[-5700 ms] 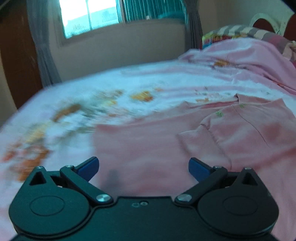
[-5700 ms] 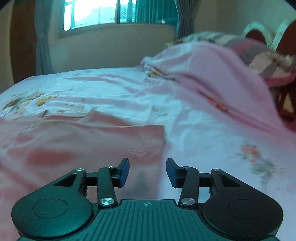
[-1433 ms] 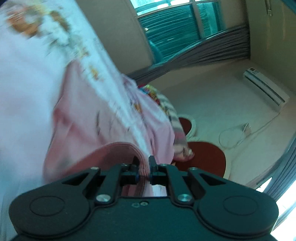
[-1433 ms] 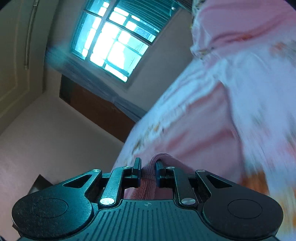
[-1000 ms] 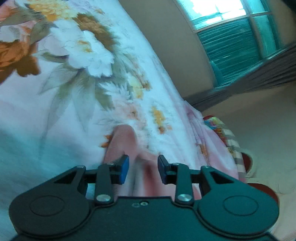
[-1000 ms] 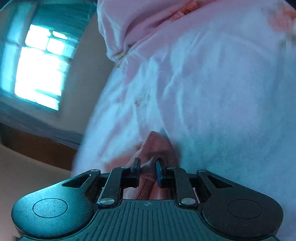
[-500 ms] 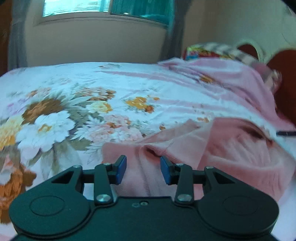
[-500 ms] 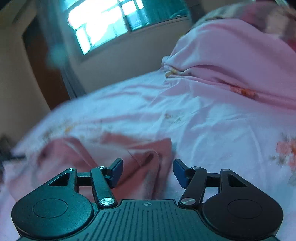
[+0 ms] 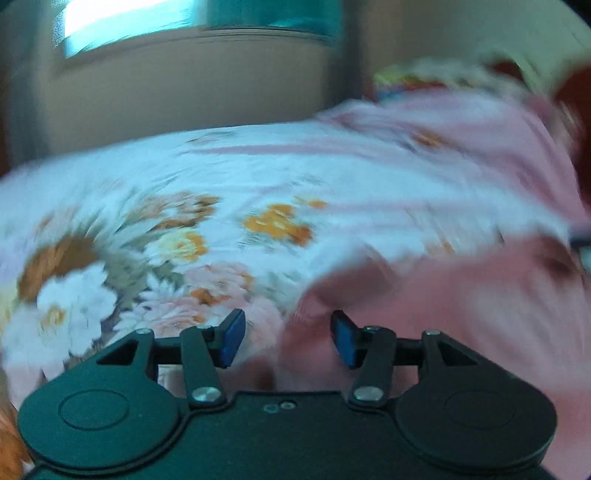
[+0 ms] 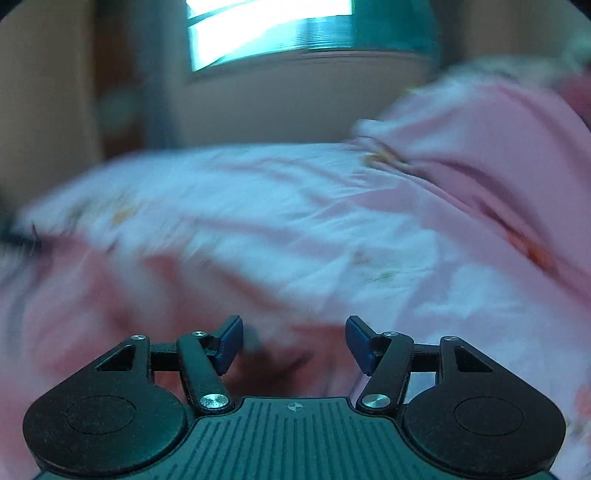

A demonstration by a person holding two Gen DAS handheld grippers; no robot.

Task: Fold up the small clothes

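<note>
pink garment (image 9: 461,306) now released, both claws wider apart than before

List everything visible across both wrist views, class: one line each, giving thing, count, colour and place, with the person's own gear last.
Small knit garment: one, salmon pink, lying on the bed just ahead of both grippers.
Floral bedsheet: one, white with orange flowers, covering the bed.
Bunched blanket: one, pale pink, far right of the bed.
Window: one, bright, on the far wall.
Left gripper: one, black with blue pads, open.
Right gripper: one, black with blue pads, open.
</note>
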